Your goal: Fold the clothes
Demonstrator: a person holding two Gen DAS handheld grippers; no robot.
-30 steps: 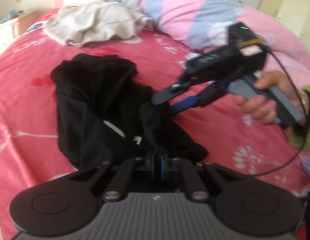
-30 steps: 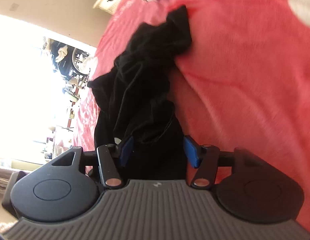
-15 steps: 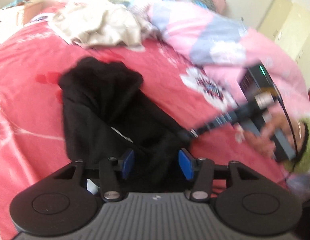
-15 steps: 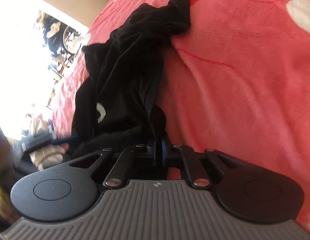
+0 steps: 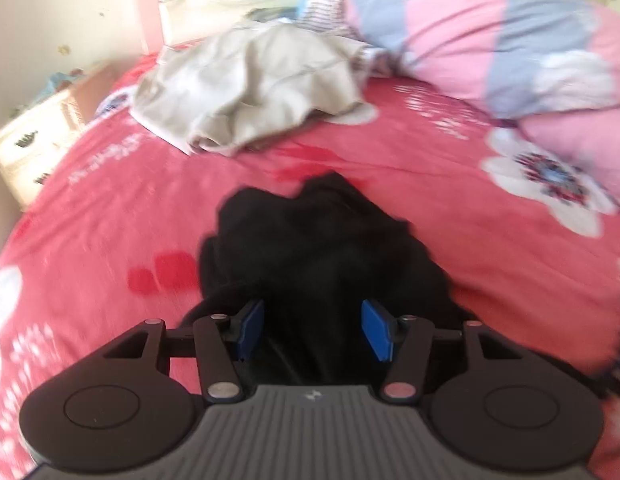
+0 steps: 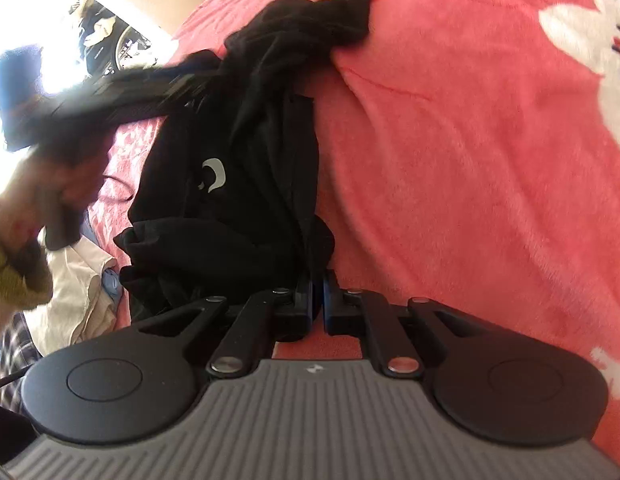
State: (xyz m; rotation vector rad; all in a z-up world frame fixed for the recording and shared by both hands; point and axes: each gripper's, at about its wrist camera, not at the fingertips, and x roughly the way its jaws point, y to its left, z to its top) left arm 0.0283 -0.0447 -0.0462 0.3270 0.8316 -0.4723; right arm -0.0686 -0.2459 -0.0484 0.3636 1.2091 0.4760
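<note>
A crumpled black garment (image 5: 310, 248) lies on the red flowered bedspread (image 5: 430, 168). My left gripper (image 5: 313, 320) hangs over its near end. The jaws are opening, their blue pads (image 5: 251, 326) stand apart, and black cloth lies under and between them without being pressed. In the right wrist view the black garment (image 6: 237, 140) shows a small white logo. My right gripper (image 6: 318, 284) is shut on a fold at its near edge. The left gripper (image 6: 121, 88) appears there as a blur over the garment's left side, held by a hand (image 6: 49, 184).
A beige garment (image 5: 249, 92) lies bunched at the far side of the bed. A pink-and-blue quilt (image 5: 510, 40) is piled at the back right. A bedside cabinet (image 5: 37, 136) stands at the left. White clothes (image 6: 81, 300) lie past the garment's left edge.
My left gripper let go of the garment's fold, opened and swung along the garment. My right gripper shut on the garment's edge and has left the left wrist view.
</note>
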